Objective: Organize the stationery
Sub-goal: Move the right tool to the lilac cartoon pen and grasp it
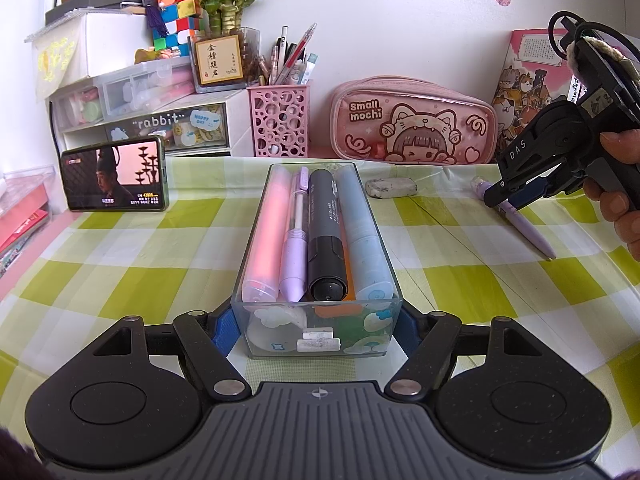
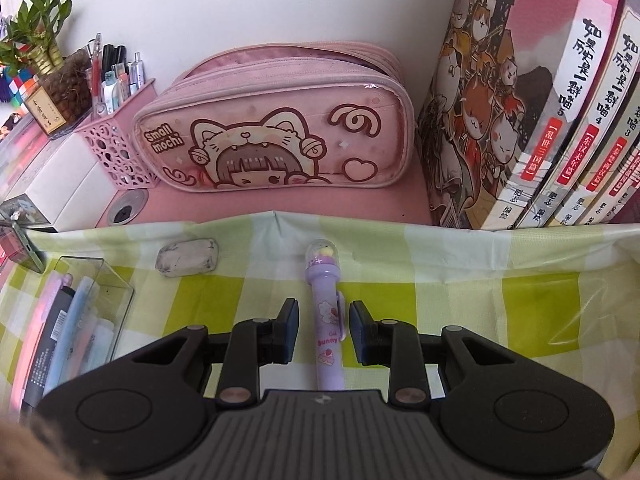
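Note:
A clear plastic box [image 1: 316, 332] stands on the checked cloth with several pens and markers [image 1: 326, 236] lying in it. My left gripper [image 1: 316, 330] is shut on the box's near end, one blue pad on each side. A purple pen [image 2: 329, 320] with a domed cap lies on the cloth. My right gripper [image 2: 324, 330] is open with its fingers on either side of the pen, apart from it. In the left wrist view the right gripper [image 1: 508, 196] is low over the pen [image 1: 524, 228]. The box also shows in the right wrist view [image 2: 100, 300].
A used eraser [image 1: 391, 188] [image 2: 187, 257] lies on the cloth behind the box. A pink pencil case [image 2: 276, 120], a pink pen holder [image 1: 279, 120], books [image 2: 532, 120], drawers [image 1: 140, 116] and a phone [image 1: 114, 179] line the back.

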Tool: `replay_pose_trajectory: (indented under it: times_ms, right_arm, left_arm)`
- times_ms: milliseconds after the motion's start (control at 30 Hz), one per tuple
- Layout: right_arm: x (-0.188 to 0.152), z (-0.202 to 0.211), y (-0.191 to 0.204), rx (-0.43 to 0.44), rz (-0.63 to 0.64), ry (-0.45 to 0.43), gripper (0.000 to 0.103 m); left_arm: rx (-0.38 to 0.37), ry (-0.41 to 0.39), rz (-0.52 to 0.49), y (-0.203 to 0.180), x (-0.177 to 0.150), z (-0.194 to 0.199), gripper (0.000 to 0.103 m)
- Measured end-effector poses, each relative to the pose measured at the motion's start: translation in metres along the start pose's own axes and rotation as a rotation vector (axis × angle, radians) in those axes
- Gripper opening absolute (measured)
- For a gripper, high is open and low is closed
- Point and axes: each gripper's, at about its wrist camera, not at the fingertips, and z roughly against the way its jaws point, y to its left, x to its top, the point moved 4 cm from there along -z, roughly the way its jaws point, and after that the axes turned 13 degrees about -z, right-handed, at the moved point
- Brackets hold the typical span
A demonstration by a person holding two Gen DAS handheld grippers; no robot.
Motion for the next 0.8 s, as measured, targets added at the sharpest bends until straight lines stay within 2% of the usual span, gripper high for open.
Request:
replay_pose_trajectory:
  times_ms: [267,467,567,633,667,733,800]
  right_arm:
    - [0.003,-0.007,-0.002,-0.004,0.021,-0.025,0.030]
    - [-0.008,-0.009,0.005,-0.022,0.144,-0.087,0.033]
    - [-0.012,-0.009,0.007,0.000,0.176,-0.097,0.041]
    - [-0.015,-0.010,0.010,0.024,0.202,-0.097,0.055]
    - [-0.017,-0.011,0.012,0.034,0.223,-0.099,0.066]
    - [-0.020,-0.013,0.012,0.036,0.231,-0.115,0.074]
    - [-0.019,-0.011,0.009,0.029,0.208,-0.130,0.070]
  left_arm:
    - [0.000,0.000,0.000,0.000,0.000,0.000,0.073]
    - [0.000,0.000,0.000,0.000,0.000,0.000,0.073]
    - [0.000,0.000,0.000,0.000,0.000,0.000,0.073]
    - [0.000,0.000,-0.001,0.000,0.000,0.000,0.073]
    - [0.000,0.000,-0.001,0.000,0.000,0.000,0.073]
    - [0.000,0.000,0.000,0.000,0.000,0.000,0.073]
    - [0.000,0.000,-0.001,0.000,0.000,0.000,0.073]
